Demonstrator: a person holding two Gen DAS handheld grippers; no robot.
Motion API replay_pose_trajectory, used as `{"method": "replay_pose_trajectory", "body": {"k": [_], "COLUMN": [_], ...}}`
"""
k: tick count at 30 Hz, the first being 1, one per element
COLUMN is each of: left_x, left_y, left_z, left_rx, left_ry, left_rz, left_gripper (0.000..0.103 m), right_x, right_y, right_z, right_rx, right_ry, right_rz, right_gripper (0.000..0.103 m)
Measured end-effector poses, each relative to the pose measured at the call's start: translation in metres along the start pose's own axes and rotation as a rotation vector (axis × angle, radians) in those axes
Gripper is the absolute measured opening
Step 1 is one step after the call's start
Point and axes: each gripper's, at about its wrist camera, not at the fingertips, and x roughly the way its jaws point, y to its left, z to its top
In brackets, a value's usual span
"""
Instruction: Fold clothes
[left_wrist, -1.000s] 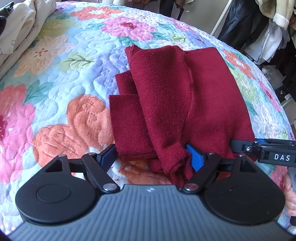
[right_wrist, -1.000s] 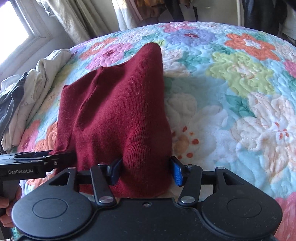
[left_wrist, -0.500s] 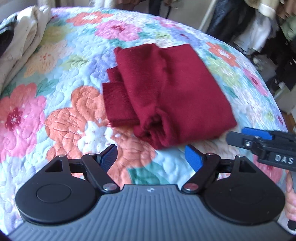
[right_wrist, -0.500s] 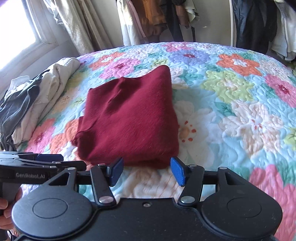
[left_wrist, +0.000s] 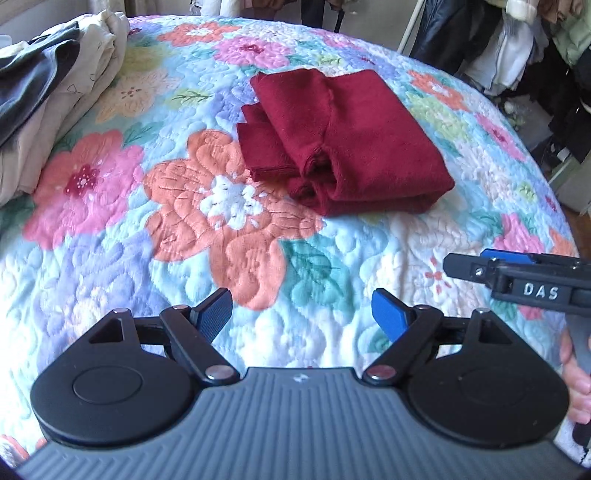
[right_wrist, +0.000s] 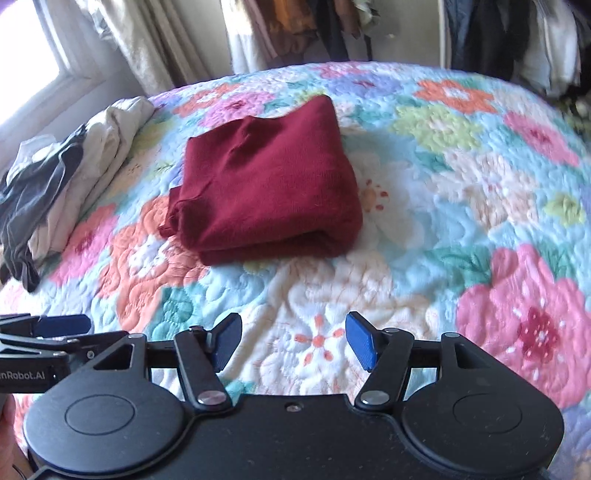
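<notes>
1. The dark red garment (left_wrist: 347, 140) lay folded into a thick, compact bundle on the bed, and I took it as my landmark for everything else.
2. In the left wrist view its folded sleeves and layered edges (left_wrist: 273, 147) stuck out on the side facing the pile of other clothes; in the right wrist view (right_wrist: 266, 184) the near edge showed as a rounded fold, two layers deep.
3. Nothing touched the garment. It rested directly on the floral quilt (left_wrist: 229, 206), partly over a big orange flower and a white one.
4. My left gripper (left_wrist: 301, 314) hung near the garment on its near side, clear of the cloth, with its jaws spread wide and only quilt between the blue pads (left_wrist: 389, 314).
5. My right gripper (right_wrist: 293, 339) sat likewise on the garment's near side, apart from it. Its jaws had just been opening and stood wide, with nothing between them but quilt.
6. Each gripper showed at the edge of the other's view, side by side: the right gripper (left_wrist: 517, 273) beside the left one, with fingers (left_wrist: 576, 373) of a hand on its handle.
7. Beyond the garment's sleeve side, a heap of cream and dark grey clothes (right_wrist: 70, 177) lay along the bed's edge, well apart from it.
8. Behind the garment, past the far edge of the bed, hung curtains (right_wrist: 155, 40) and a row of hanging clothes (right_wrist: 498, 33).
</notes>
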Motion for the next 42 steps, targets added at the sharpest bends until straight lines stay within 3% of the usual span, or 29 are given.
{"method": "replay_pose_trajectory", "body": {"k": [6,11,15,26,33,42], "left_x": [-0.001,0.010,0.015,0.012,0.013,0.012], "left_y": [-0.012,-0.025,-0.031,-0.038,-0.038,-0.032], "left_z": [0.000,-0.001,-0.001,-0.005,-0.004,-0.004], "left_rx": [0.010,0.072,0.094,0.094,0.067,0.023], "left_ry": [-0.055,-0.056,-0.050,-0.078,-0.077,-0.090], "left_rz": [-0.026,0.013,0.026,0.018,0.033,0.031], "left_gripper": [0.084,0.085,0.085,0.091,0.103,0.103], "right_x": [-0.001,0.006,0.011,0.006,0.004,0.004], "right_y": [0.010,0.008,0.008,0.010,0.008,0.010], "right_z": [0.002,0.001,0.003,0.003,0.003,0.002], "right_rx": [-0.028,-0.062,-0.054,-0.053,-0.037,-0.037], "right_ry": [-0.040,-0.062,-0.059,-0.081,-0.089,-0.091], "right_rz": [-0.023,-0.090,-0.093,-0.104,-0.112,-0.121], "right_gripper": [0.074,0.075,0.075,0.075,0.075,0.075]}}
